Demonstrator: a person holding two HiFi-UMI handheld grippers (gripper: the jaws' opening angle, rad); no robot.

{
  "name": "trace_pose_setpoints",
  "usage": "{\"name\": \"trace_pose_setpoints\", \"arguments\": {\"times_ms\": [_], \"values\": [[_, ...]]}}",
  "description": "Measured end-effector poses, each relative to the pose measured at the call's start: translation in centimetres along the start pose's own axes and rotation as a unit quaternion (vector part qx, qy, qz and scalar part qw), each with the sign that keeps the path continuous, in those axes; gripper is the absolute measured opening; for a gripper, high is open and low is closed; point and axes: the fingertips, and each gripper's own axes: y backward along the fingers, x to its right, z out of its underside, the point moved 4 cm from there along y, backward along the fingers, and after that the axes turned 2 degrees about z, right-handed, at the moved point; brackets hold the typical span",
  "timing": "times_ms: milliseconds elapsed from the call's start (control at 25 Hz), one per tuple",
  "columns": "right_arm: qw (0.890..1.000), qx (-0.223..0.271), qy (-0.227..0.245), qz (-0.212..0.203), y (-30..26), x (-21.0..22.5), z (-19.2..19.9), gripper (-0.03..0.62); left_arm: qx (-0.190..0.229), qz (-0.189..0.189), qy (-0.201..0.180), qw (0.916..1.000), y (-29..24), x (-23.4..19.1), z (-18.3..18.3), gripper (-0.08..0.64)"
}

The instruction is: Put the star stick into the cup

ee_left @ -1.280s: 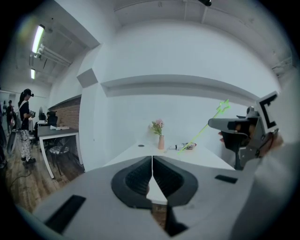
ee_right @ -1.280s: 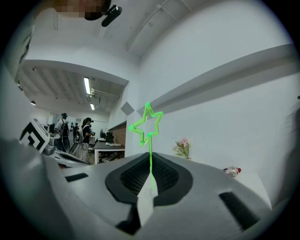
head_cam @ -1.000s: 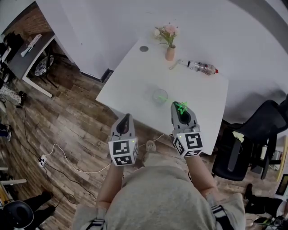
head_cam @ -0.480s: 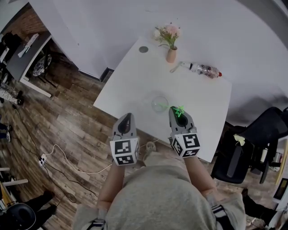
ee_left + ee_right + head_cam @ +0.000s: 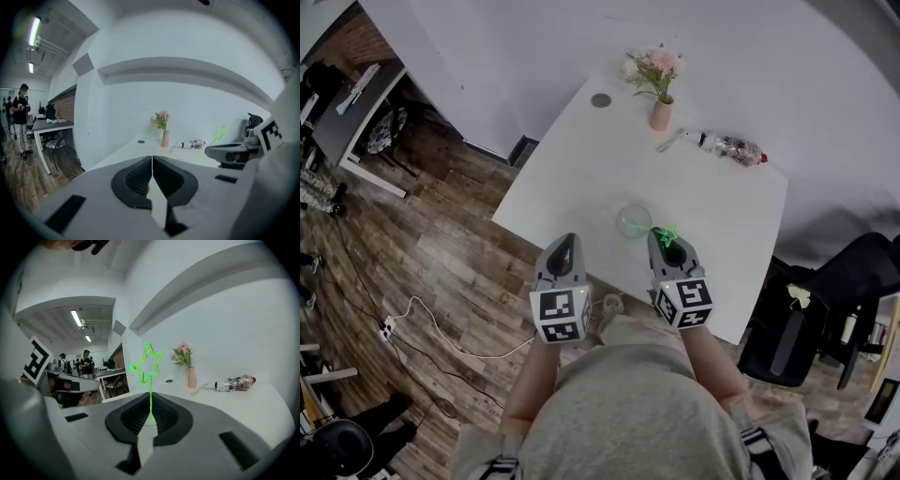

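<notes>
A clear glass cup (image 5: pixel 633 220) stands near the front edge of the white table (image 5: pixel 581 159). My right gripper (image 5: pixel 668 246) is just right of the cup, shut on the thin stem of the green star stick (image 5: pixel 667 232). In the right gripper view the stick (image 5: pixel 150 399) stands upright from the jaws, with the star (image 5: pixel 146 363) at its top. My left gripper (image 5: pixel 563 251) hangs off the table's front edge, left of the cup. Its jaws (image 5: pixel 152 176) are shut with nothing between them. The star stick (image 5: pixel 219 132) also shows at the right of the left gripper view.
At the table's far side stand a small vase of pink flowers (image 5: pixel 659 111), a plastic bottle (image 5: pixel 729 145) on its side and a dark round disc (image 5: pixel 601 100). A black chair (image 5: pixel 825 291) stands to the right. A white cable (image 5: pixel 422 328) lies on the wood floor.
My right gripper has shifted left with the star stick, so the star is now closer to the cup. The left gripper has hardly moved.
</notes>
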Motion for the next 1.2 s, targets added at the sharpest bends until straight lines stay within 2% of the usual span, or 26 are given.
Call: {"name": "trace_pose_setpoints", "arguments": {"times_ms": [480, 1200], "values": [[1.0, -0.014, -0.005, -0.002, -0.6, 0.4, 0.6, 0.014, -0.004, 0.005, -0.007, 1.0, -0.2, 0.1, 0.1, 0.008], [0.998, -0.017, -0.026, 0.045, -1.6, 3.7, 0.7, 0.028, -0.006, 0.013, -0.013, 0.9998, 0.2, 0.8, 0.3, 0.008]]}}
